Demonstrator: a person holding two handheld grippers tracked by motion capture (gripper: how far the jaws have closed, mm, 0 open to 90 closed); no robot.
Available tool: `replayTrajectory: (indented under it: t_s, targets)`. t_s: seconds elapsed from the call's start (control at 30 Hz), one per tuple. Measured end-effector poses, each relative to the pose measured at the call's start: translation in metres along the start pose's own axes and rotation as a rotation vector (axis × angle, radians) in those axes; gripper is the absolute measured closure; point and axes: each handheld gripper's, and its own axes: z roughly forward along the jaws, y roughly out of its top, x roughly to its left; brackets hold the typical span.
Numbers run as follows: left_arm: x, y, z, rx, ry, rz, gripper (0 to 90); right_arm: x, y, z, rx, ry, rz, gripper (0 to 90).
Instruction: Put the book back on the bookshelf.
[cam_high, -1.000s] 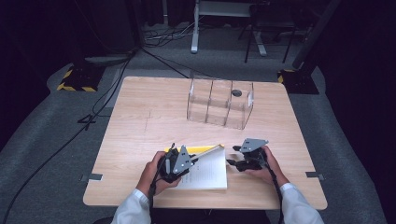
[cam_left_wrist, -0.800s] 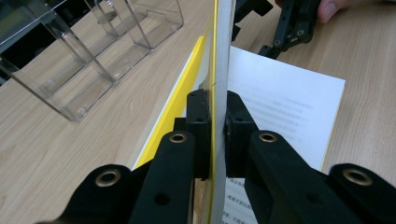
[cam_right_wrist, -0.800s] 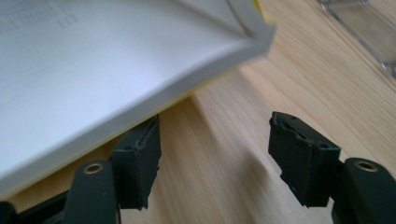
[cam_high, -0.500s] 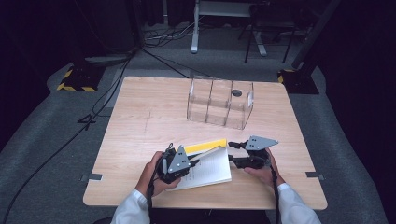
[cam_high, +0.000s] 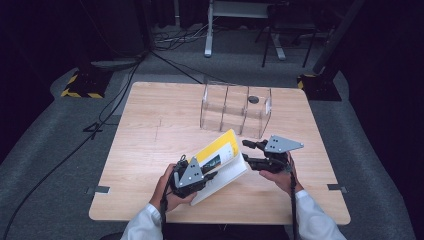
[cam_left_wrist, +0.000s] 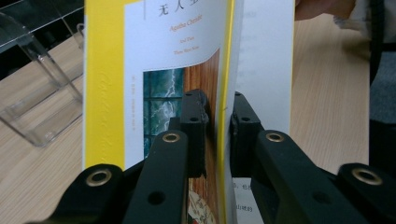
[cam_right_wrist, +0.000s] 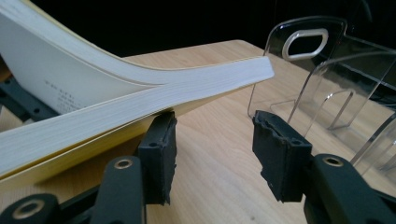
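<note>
A paperback book (cam_high: 220, 155) with a yellow and white cover (cam_left_wrist: 154, 56) stands tilted over the table's near edge, its right side raised. My left gripper (cam_high: 207, 176) is shut on the front cover, which its pads pinch in the left gripper view (cam_left_wrist: 219, 116). My right gripper (cam_high: 247, 152) sits under the book's raised edge. In the right gripper view the page block (cam_right_wrist: 140, 102) rests above the left jaw. Its jaws (cam_right_wrist: 212, 140) have just been closing, and only bare table shows between them.
A clear plastic organizer (cam_high: 235, 110) with several compartments stands at the back of the wooden table (cam_high: 150, 130); a small black object (cam_high: 253, 99) lies in its right end. In the right gripper view its wall (cam_right_wrist: 327, 79) is close on the right. Cables cross the floor beyond.
The book went from lying flat to tilted, its right side lifted. My right gripper rose with that edge. My left gripper stayed where it was.
</note>
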Motion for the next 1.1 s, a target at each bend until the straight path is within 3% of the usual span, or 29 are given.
replayTrajectory:
  t_s: [0.3,0.57,0.7,0.9,1.1]
  targets:
    - [0.006,0.008,0.013,-0.101,-0.028,-0.037,78.9,-0.005,0.022,-0.012,-0.019,-0.038,-0.011,55.4]
    - [0.013,0.009,0.012,-0.155,-0.034,-0.075,77.1,0.002,0.04,-0.019,-0.026,-0.043,-0.083,55.1]
    - [0.01,0.005,0.002,-0.139,-0.013,-0.058,76.4,0.009,0.042,-0.017,-0.04,-0.026,-0.093,49.9]
    - [0.005,-0.003,-0.011,-0.124,0.006,-0.063,75.0,0.021,0.045,-0.012,-0.068,0.006,-0.104,44.8]
    - [0.003,-0.012,-0.014,-0.088,-0.009,-0.103,74.2,0.027,0.046,-0.002,-0.066,0.021,-0.087,39.8]
